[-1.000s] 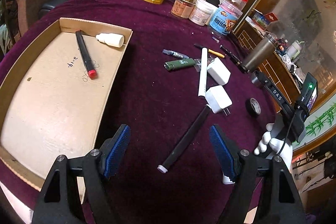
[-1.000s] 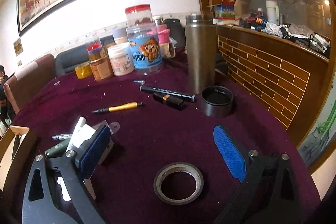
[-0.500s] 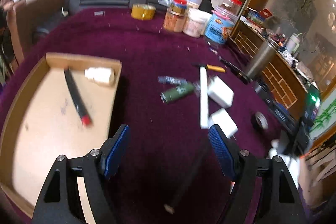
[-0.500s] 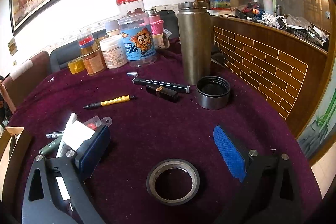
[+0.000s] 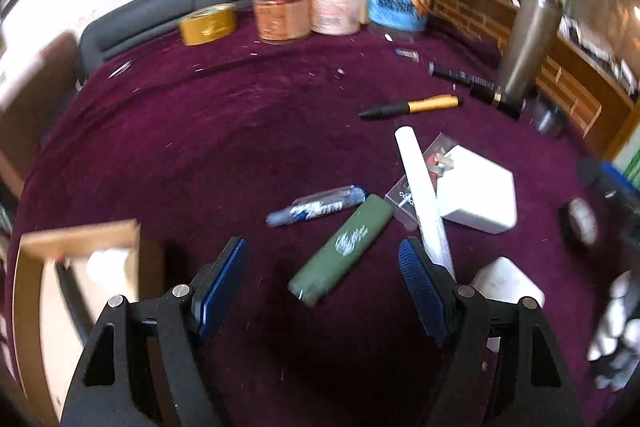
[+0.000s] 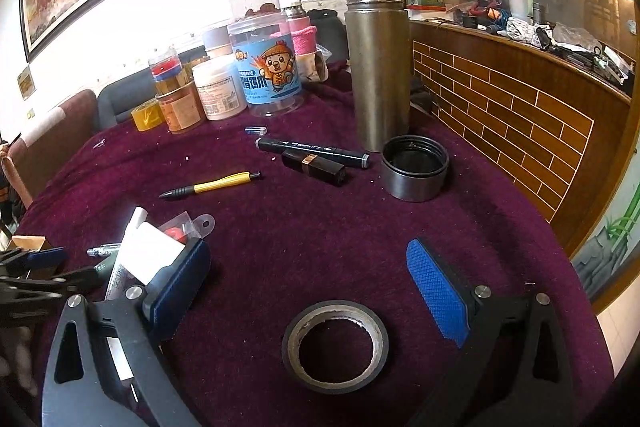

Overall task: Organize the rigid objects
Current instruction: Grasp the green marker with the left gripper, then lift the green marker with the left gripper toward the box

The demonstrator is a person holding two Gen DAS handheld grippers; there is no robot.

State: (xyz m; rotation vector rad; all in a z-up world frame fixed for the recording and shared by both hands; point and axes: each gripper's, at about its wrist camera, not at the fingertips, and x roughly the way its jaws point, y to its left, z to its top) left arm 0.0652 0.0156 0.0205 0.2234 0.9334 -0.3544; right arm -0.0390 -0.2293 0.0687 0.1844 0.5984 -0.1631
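My left gripper (image 5: 322, 287) is open above the maroon cloth, and a green lighter (image 5: 342, 250) lies slanted between its blue pads (image 5: 218, 285), untouched. Just beyond lie a small blue-labelled tube (image 5: 316, 209), a white stick (image 5: 422, 197) and two white chargers (image 5: 476, 193). The cardboard tray (image 5: 80, 231) sits at the lower left, holding a white bottle and a dark pen. My right gripper (image 6: 308, 285) is open too, with a roll of black tape (image 6: 335, 345) flat on the cloth between its fingers. The left gripper (image 6: 36, 273) shows at the right wrist view's left edge.
Farther back lie a yellow pen (image 6: 212, 183), a black marker (image 6: 312, 149), a lipstick (image 6: 314, 167), a steel flask (image 6: 378, 67) and its lid (image 6: 414, 173). Jars (image 6: 266, 67) and yellow tape (image 5: 208, 23) line the far edge. A brick-patterned wall (image 6: 512, 123) bounds the right.
The left gripper has swept away from the black marker pen and the tray, toward the lighter, which now lies between its pads. The right gripper has stayed over the tape roll.
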